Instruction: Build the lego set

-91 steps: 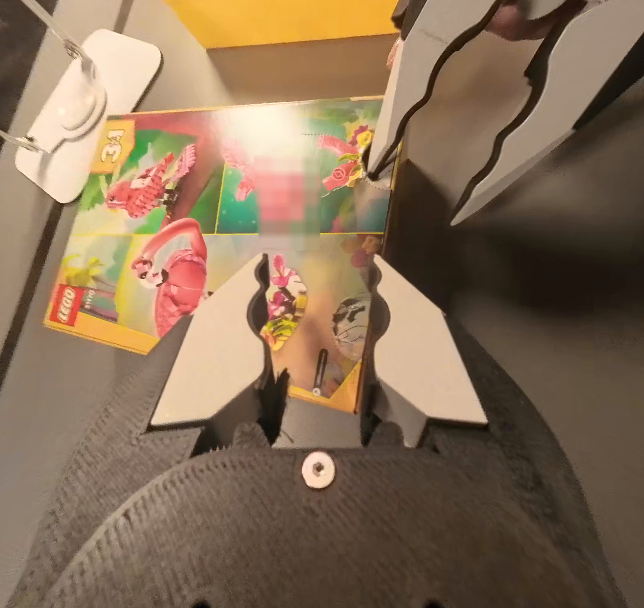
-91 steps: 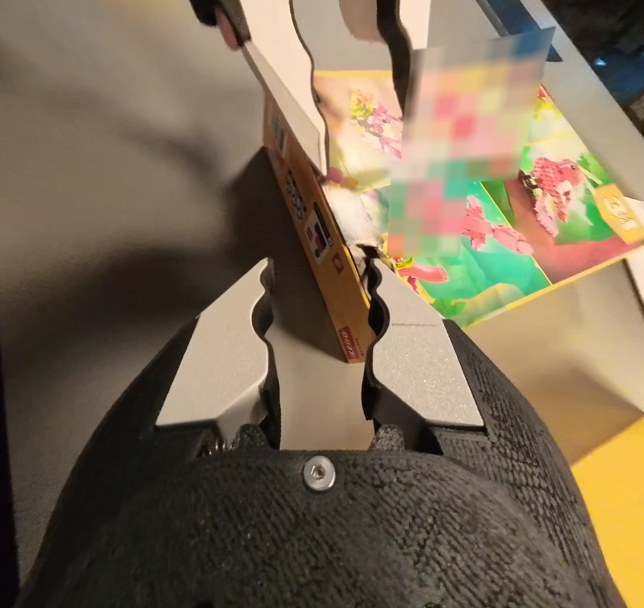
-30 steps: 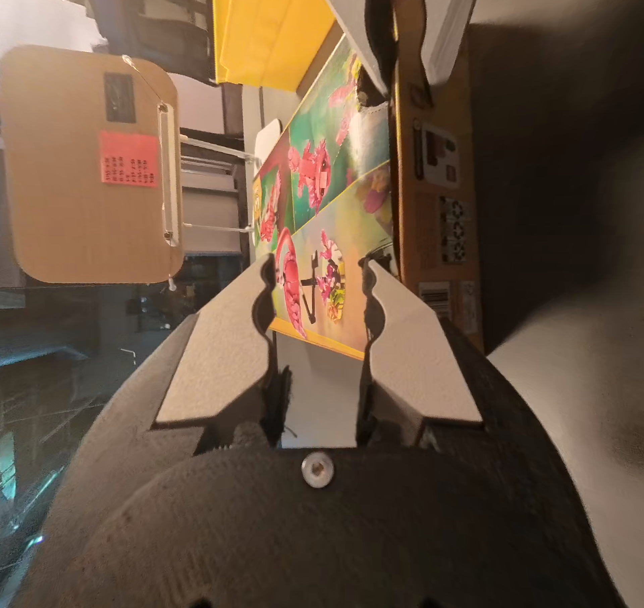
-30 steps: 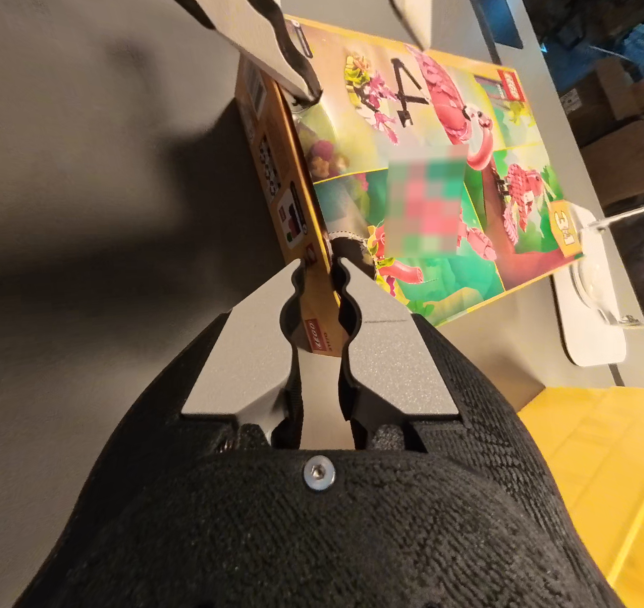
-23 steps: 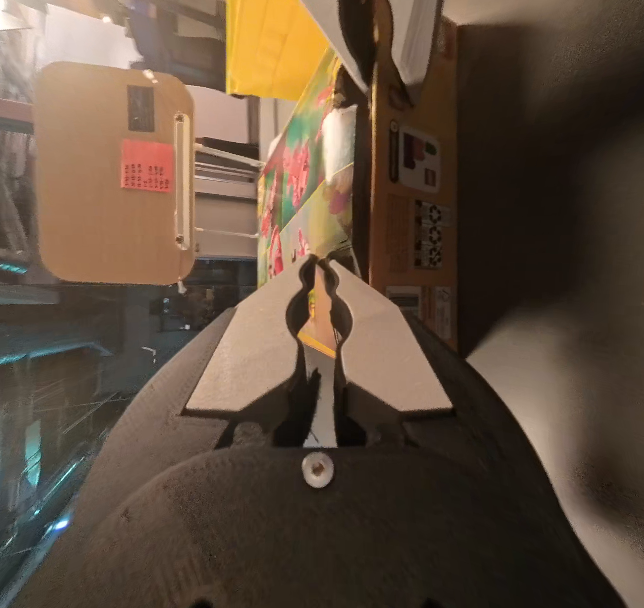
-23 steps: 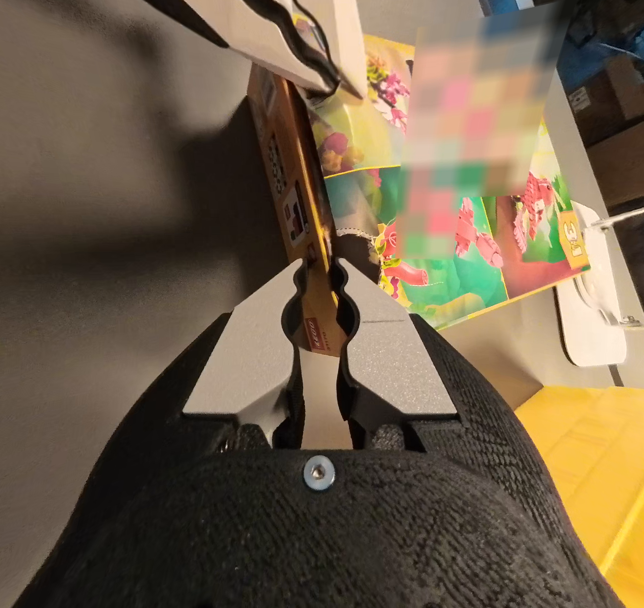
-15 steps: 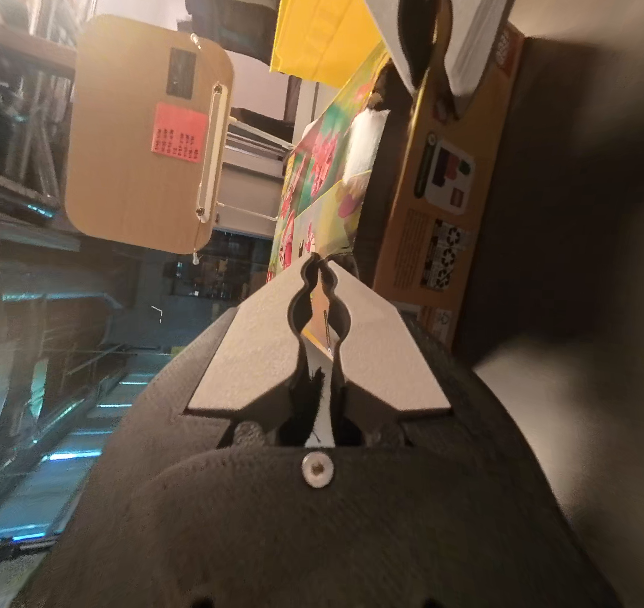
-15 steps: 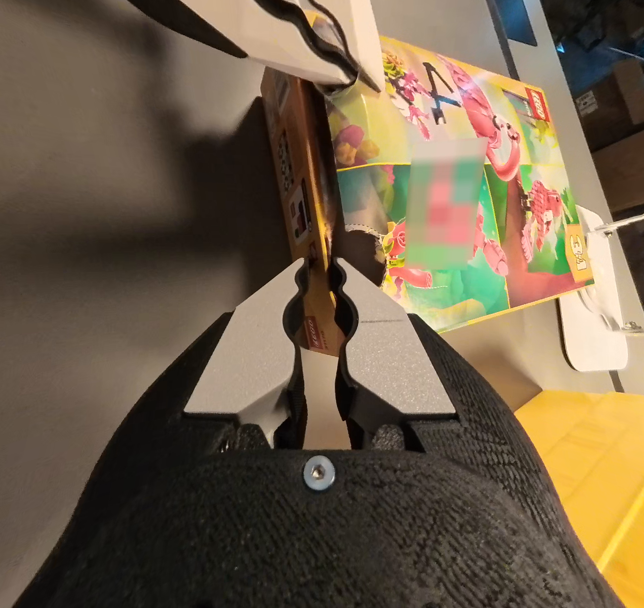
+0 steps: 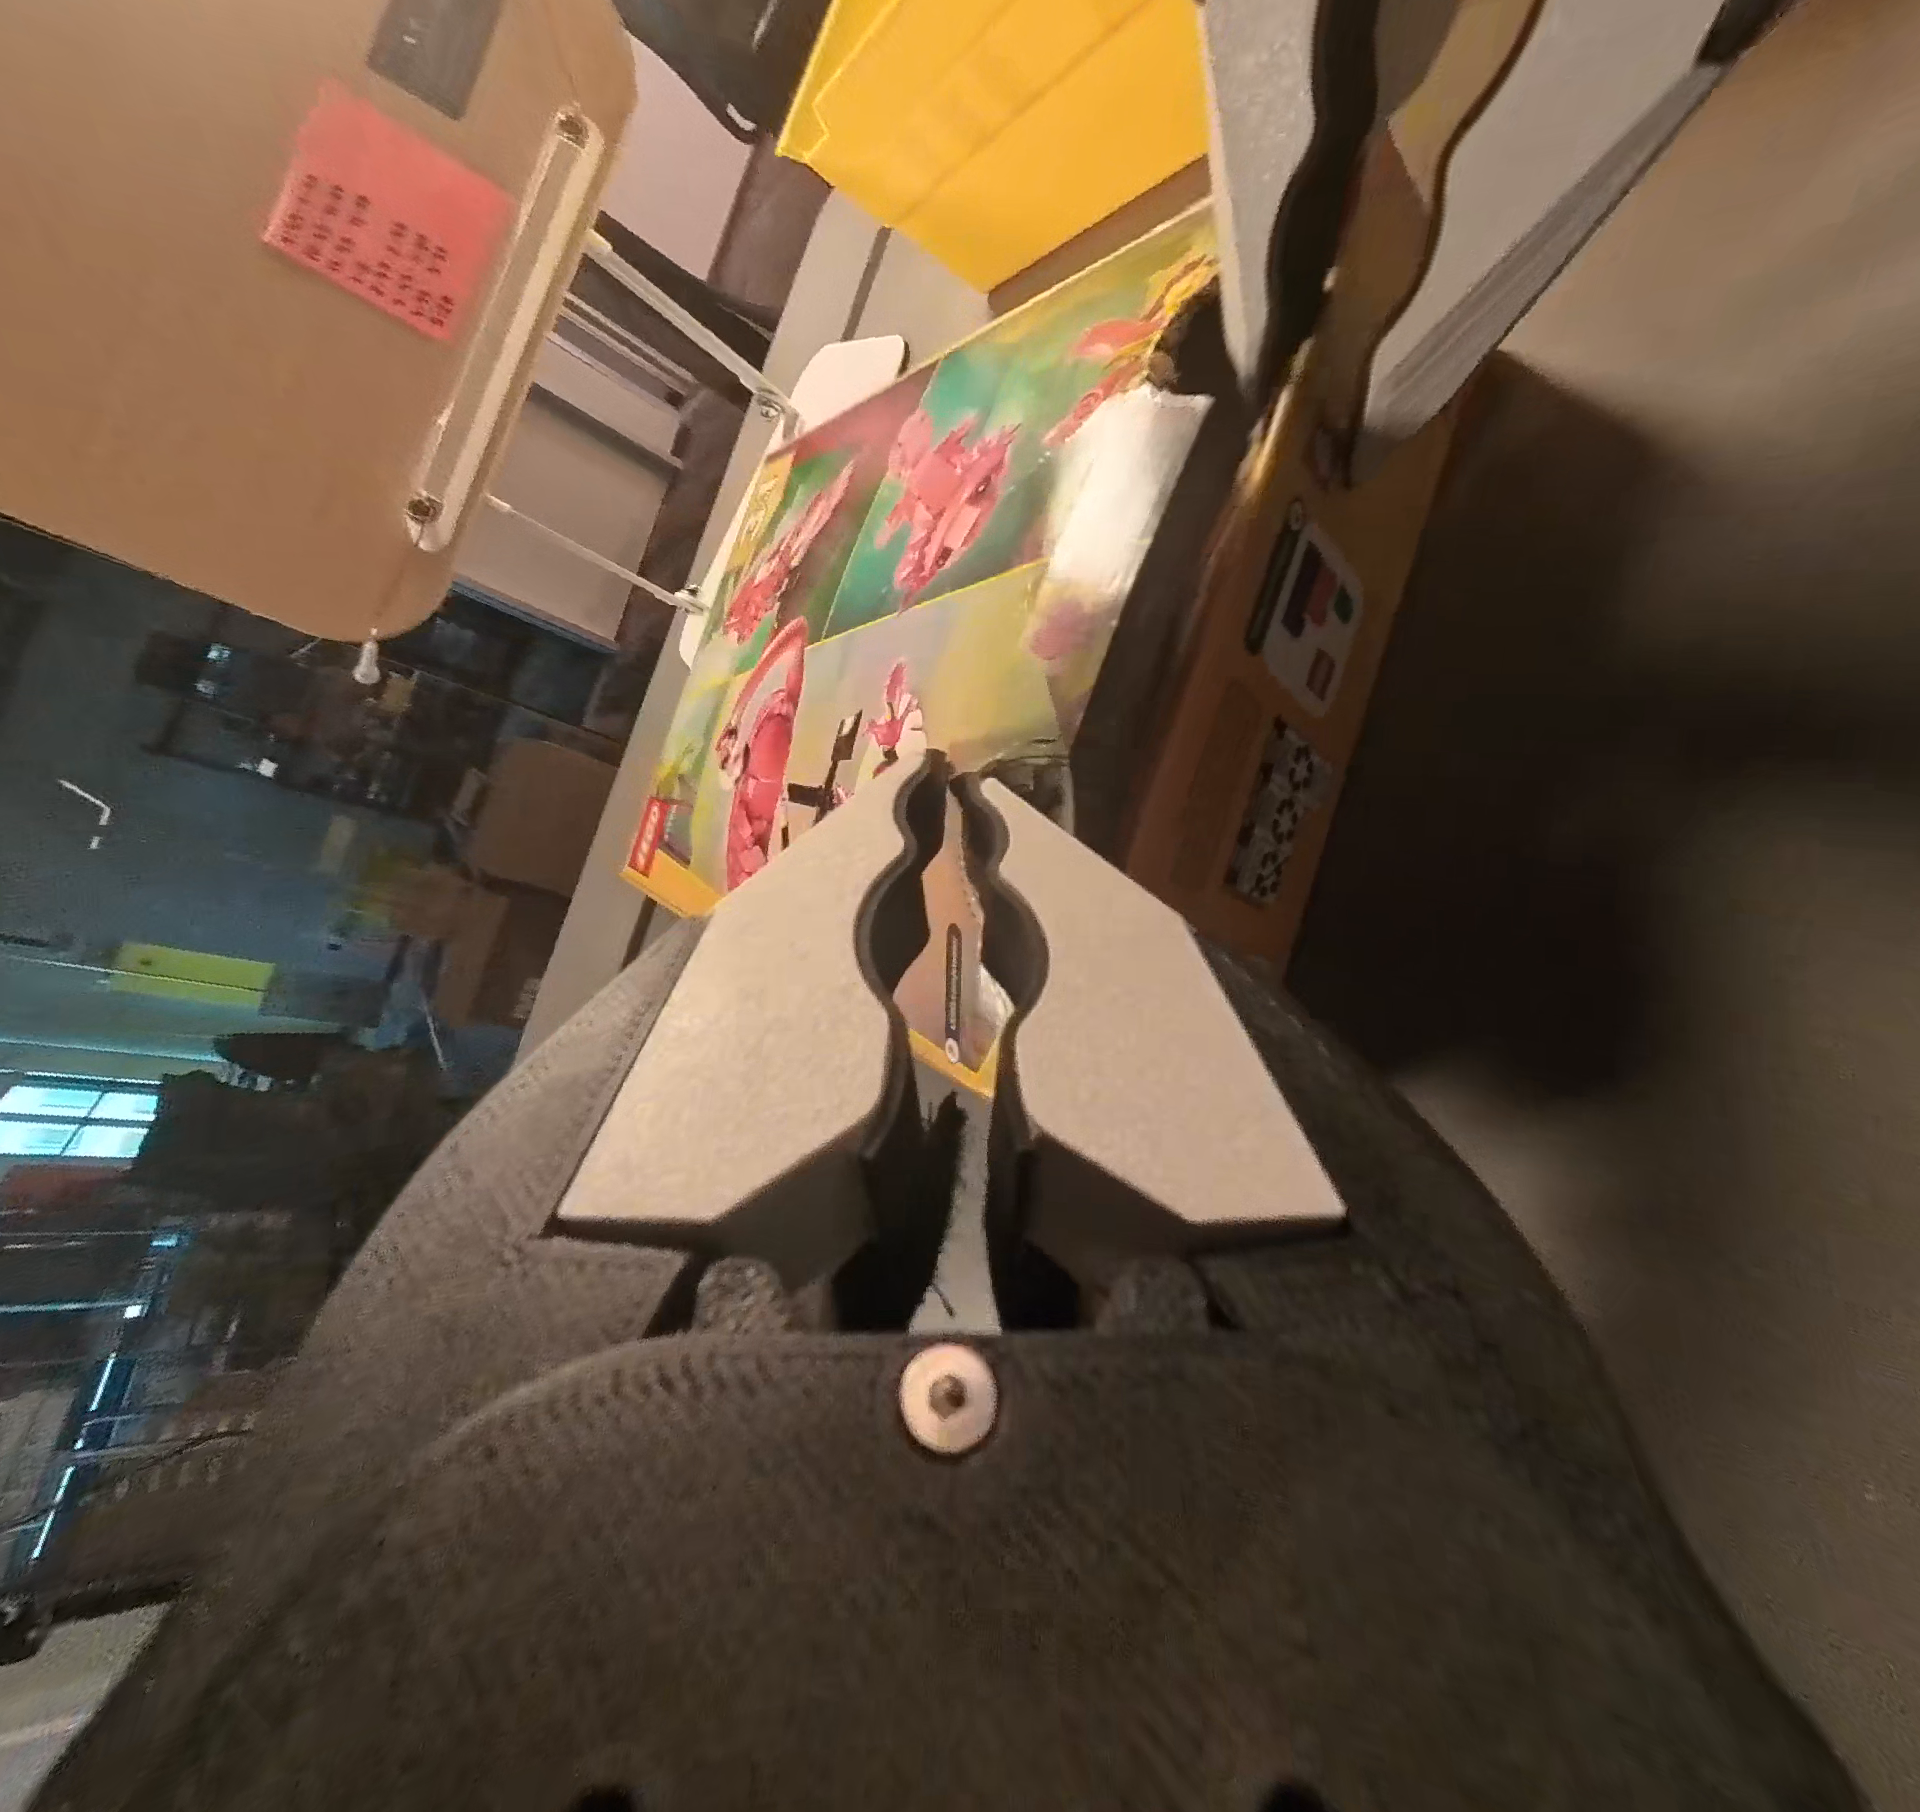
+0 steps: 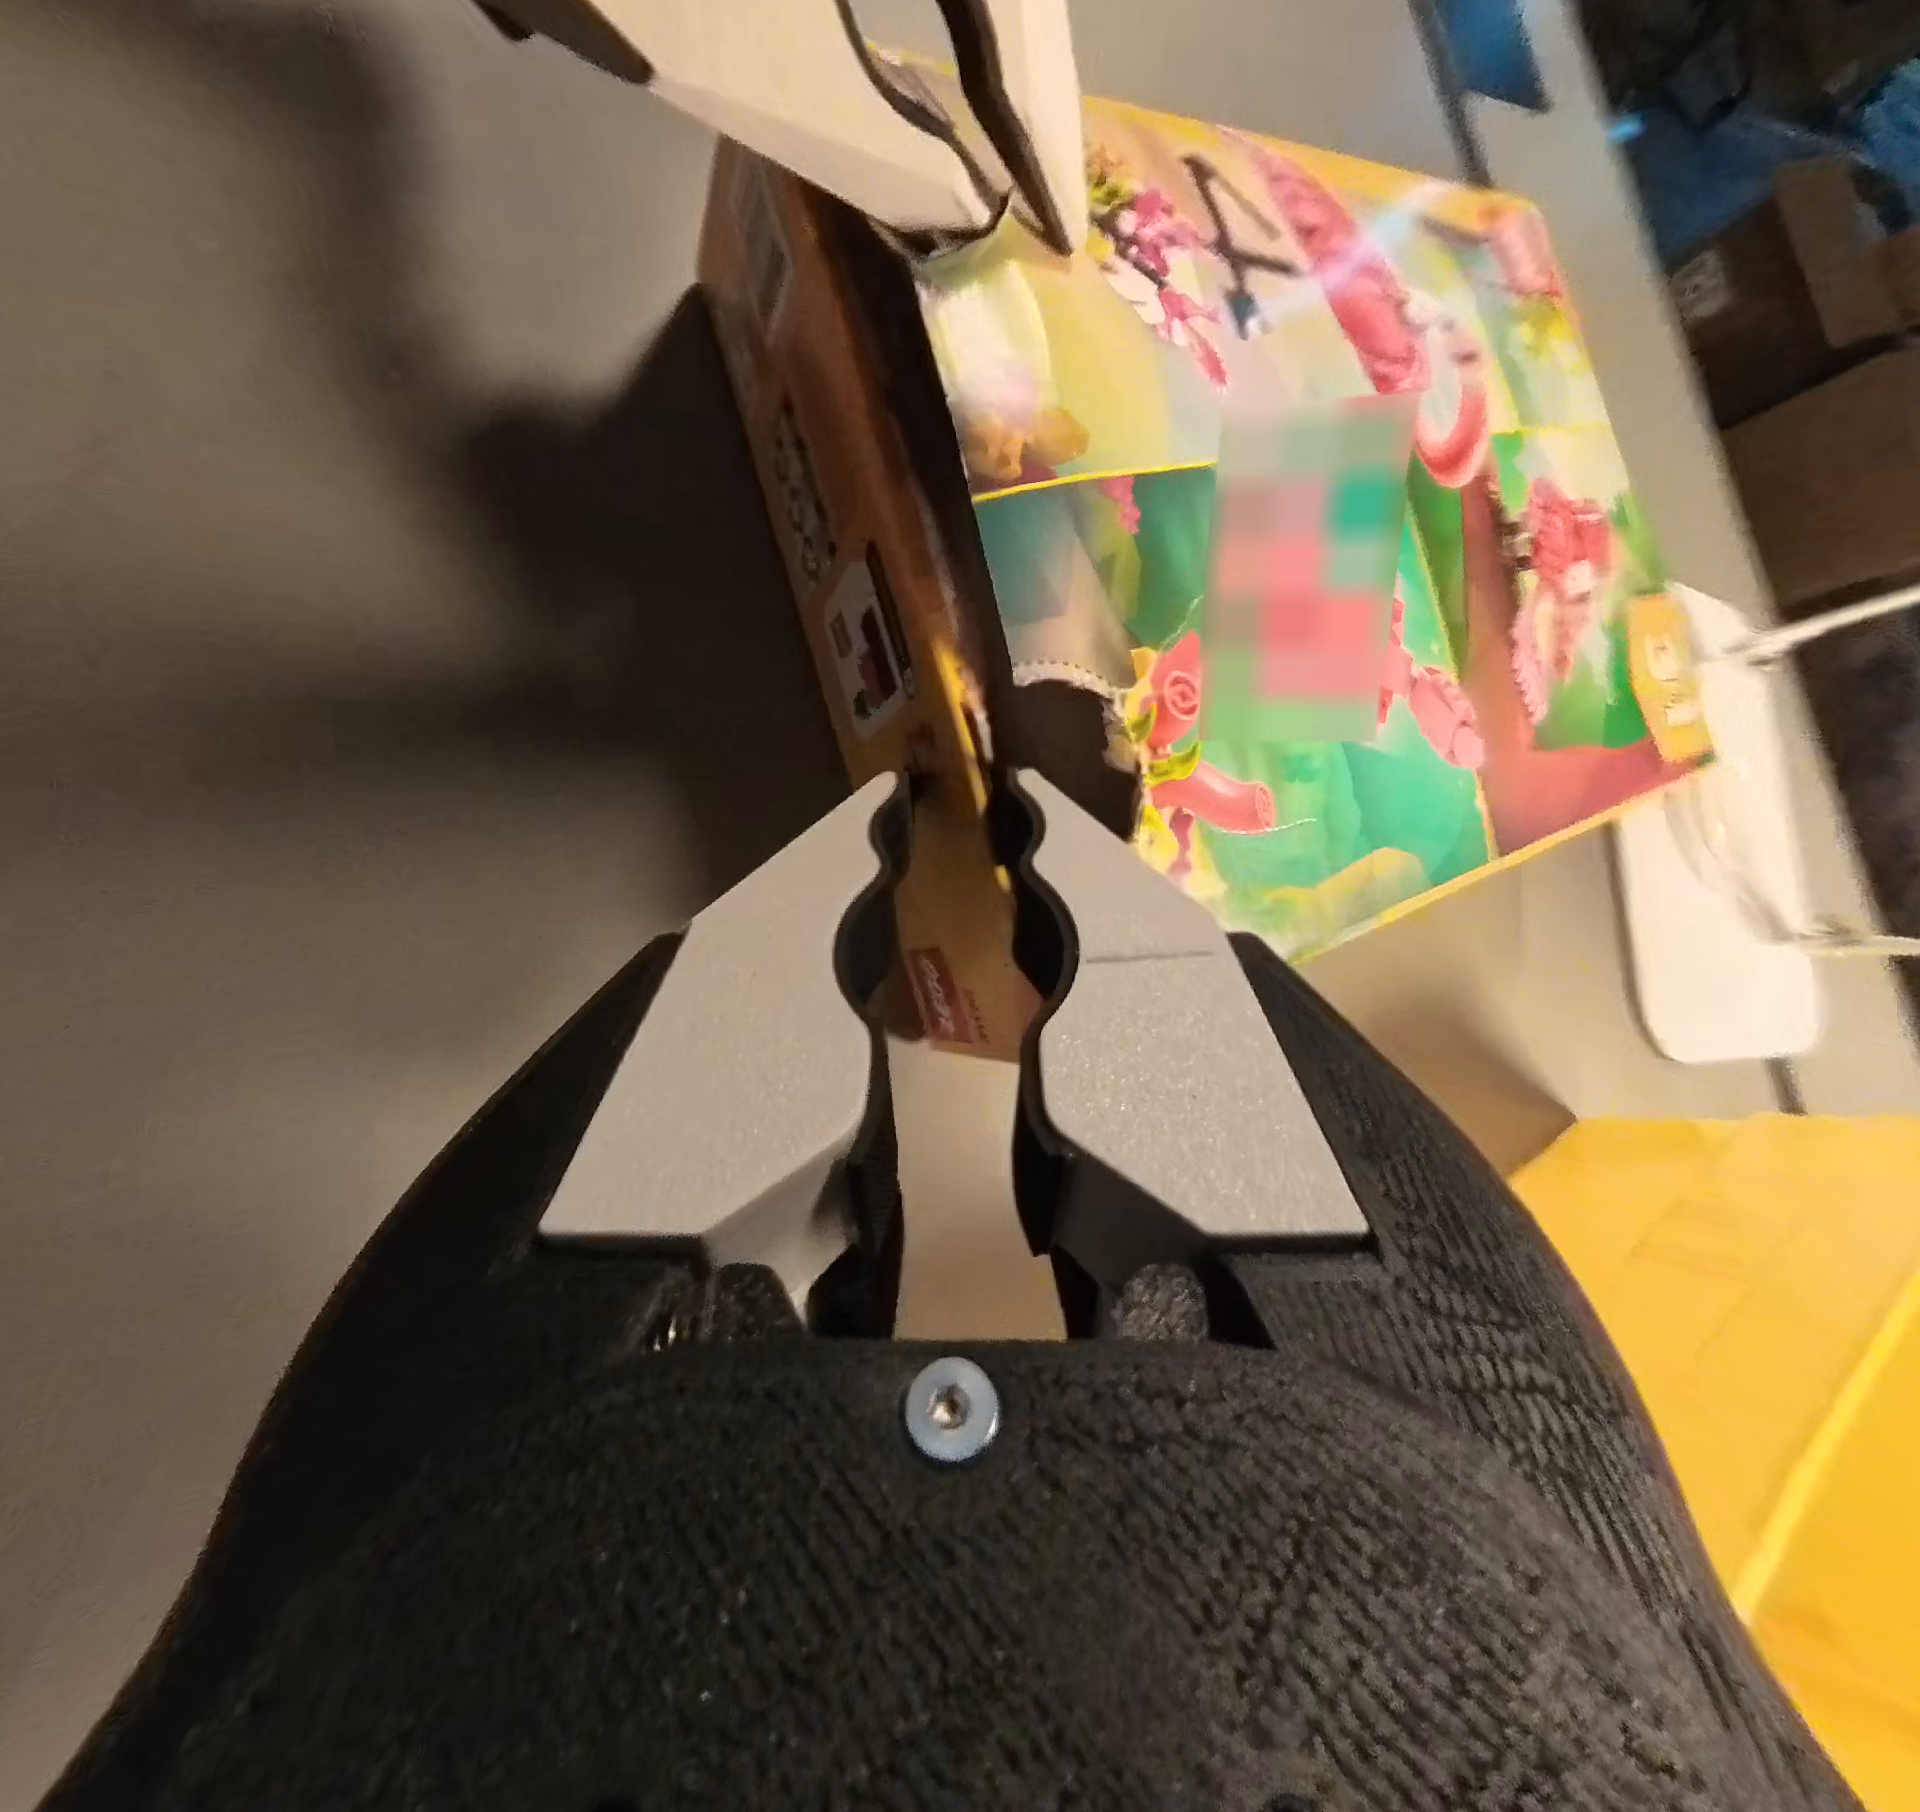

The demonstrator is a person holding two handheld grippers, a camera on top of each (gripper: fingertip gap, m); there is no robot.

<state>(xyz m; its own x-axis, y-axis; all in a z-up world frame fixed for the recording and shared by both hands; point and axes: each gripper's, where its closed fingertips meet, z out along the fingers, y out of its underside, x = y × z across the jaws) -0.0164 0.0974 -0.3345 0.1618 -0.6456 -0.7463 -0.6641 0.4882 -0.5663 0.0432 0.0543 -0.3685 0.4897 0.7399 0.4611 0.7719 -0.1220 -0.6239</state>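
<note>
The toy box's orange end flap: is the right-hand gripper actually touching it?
Touching. In the right wrist view the right gripper has its fingers closed on the orange end flap of the toy box.

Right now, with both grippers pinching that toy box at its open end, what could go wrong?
1. The left gripper pinches only the thin printed top panel of the toy box, which could bend or tear further near the already ragged thumb hole.
2. The right gripper grips the brown end flap; pulling the two apart might rip it off.
3. The box sits tilted, so its contents could slide out onto the grey table.
</note>
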